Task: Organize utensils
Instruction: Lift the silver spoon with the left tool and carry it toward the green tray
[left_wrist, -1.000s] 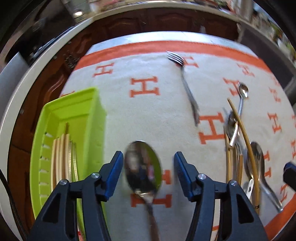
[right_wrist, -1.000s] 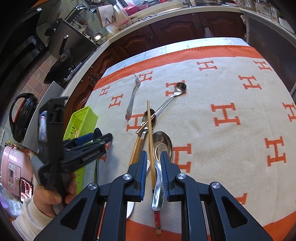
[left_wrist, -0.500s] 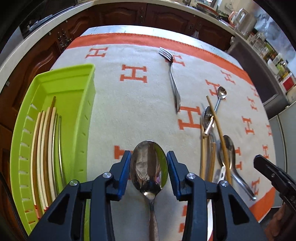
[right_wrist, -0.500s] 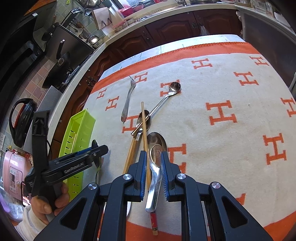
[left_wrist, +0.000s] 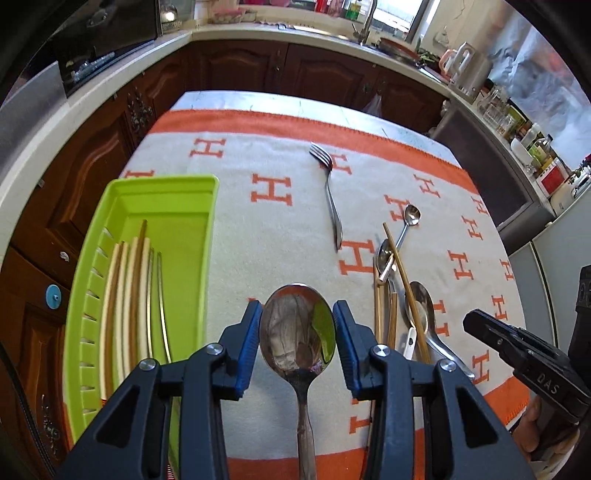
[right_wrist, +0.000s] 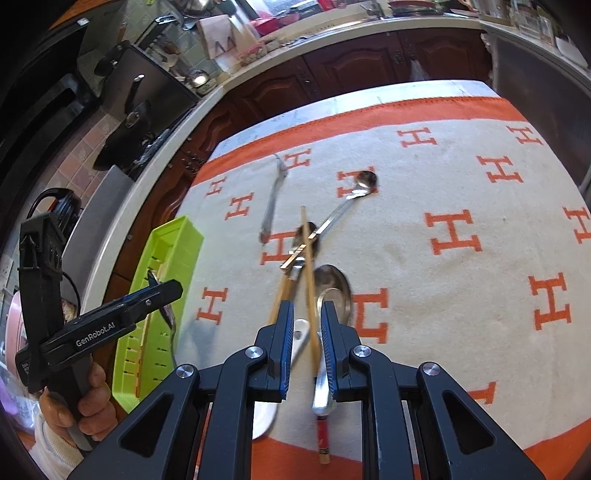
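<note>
Since a second ago, the left gripper (left_wrist: 297, 341) has clamped its pads on the big spoon (left_wrist: 297, 332) by the bowl and lifted it off the cloth (left_wrist: 258, 236), beside the green tray (left_wrist: 162, 206). Right gripper (right_wrist: 306, 345), narrow, straddles a chopstick (right_wrist: 309, 273) in the pile. Chopsticks (left_wrist: 129, 295) already lie in the tray; farther off, the fork (left_wrist: 330, 195) and small spoon (left_wrist: 408, 221) wait.

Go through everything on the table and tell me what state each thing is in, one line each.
Left gripper: shut on big spoon, lifted.
Right gripper: narrow gap, straddling a chopstick; grip unclear.
Green tray: holds chopsticks, room left.
Fork: lying flat, alone.
Small spoon: flat, handle in the pile.
Utensil pile: crossed, unsorted.
</note>
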